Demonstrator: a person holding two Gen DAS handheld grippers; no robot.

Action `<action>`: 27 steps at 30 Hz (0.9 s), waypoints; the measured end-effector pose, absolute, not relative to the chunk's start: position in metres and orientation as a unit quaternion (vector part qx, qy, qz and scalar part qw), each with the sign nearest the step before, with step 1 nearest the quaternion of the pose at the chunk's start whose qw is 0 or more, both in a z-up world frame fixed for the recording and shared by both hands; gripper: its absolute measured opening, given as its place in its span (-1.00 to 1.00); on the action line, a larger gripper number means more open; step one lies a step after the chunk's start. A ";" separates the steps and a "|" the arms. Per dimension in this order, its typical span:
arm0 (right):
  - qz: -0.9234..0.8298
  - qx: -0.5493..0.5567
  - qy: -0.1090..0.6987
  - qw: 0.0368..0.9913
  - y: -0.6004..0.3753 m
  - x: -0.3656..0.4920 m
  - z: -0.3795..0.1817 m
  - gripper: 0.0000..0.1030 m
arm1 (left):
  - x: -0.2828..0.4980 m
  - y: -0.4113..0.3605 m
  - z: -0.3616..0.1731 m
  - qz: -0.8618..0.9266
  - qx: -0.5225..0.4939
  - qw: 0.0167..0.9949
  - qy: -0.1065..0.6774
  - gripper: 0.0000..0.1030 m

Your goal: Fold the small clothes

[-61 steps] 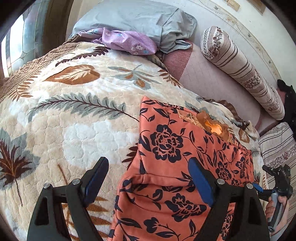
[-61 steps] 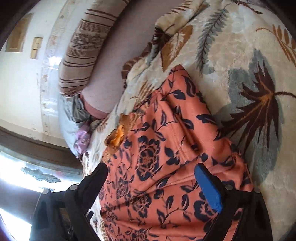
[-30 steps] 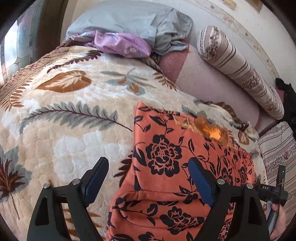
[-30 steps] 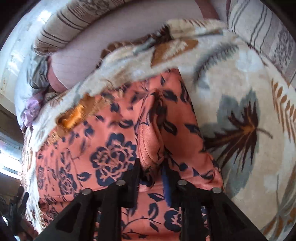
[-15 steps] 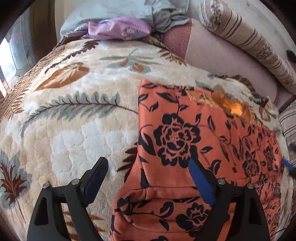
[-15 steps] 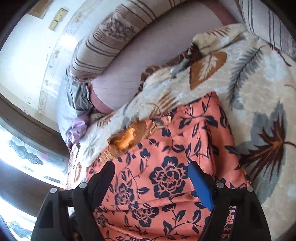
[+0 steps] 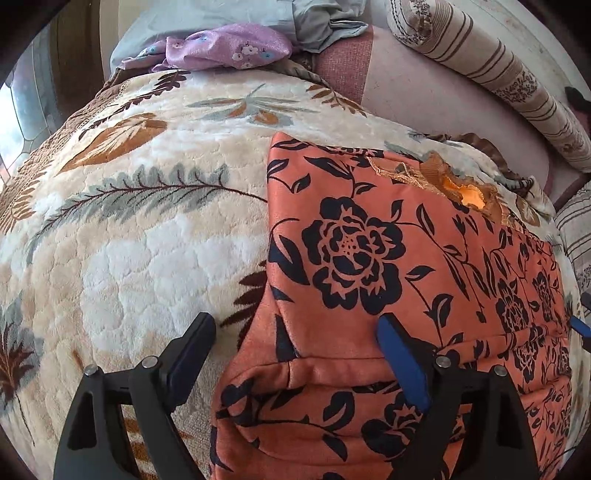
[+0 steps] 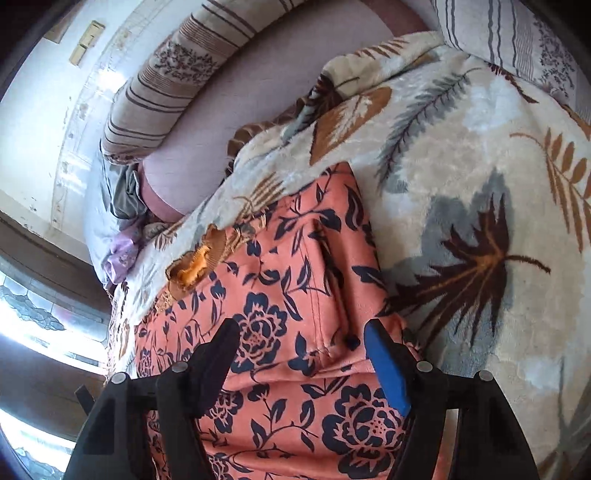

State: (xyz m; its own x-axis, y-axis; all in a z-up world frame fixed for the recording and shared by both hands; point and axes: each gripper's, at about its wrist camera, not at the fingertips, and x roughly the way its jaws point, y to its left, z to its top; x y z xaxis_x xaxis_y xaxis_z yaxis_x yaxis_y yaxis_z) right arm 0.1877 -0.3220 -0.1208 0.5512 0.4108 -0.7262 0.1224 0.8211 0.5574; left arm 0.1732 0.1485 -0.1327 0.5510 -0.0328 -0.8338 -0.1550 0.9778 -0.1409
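An orange garment with dark blue flowers (image 7: 369,258) lies flat on the leaf-patterned blanket (image 7: 129,240); its near edge is folded over as a thick hem. My left gripper (image 7: 295,325) is open and hovers over the garment's near left corner, holding nothing. In the right wrist view the same garment (image 8: 295,295) lies spread with a raised crease down its middle. My right gripper (image 8: 299,332) is open just above the garment's right part, empty. A tip of the right gripper shows at the left view's right edge (image 7: 580,326).
A purple cloth (image 7: 229,48) and a grey pillow (image 7: 258,14) lie at the bed's far end. A striped bolster (image 7: 498,74) runs along the wall. A pink sheet (image 7: 424,96) shows beyond the blanket. A window (image 8: 33,325) is at the left.
My right gripper, shut on a pinch of the garment a second ago, has opened and let it drop flat. My left gripper has stayed open and moved closer over the near corner.
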 end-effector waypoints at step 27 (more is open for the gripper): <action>0.126 0.268 0.425 0.856 -0.297 0.182 -0.083 0.94 | 0.173 0.147 -0.139 0.019 -0.083 0.887 0.455 0.93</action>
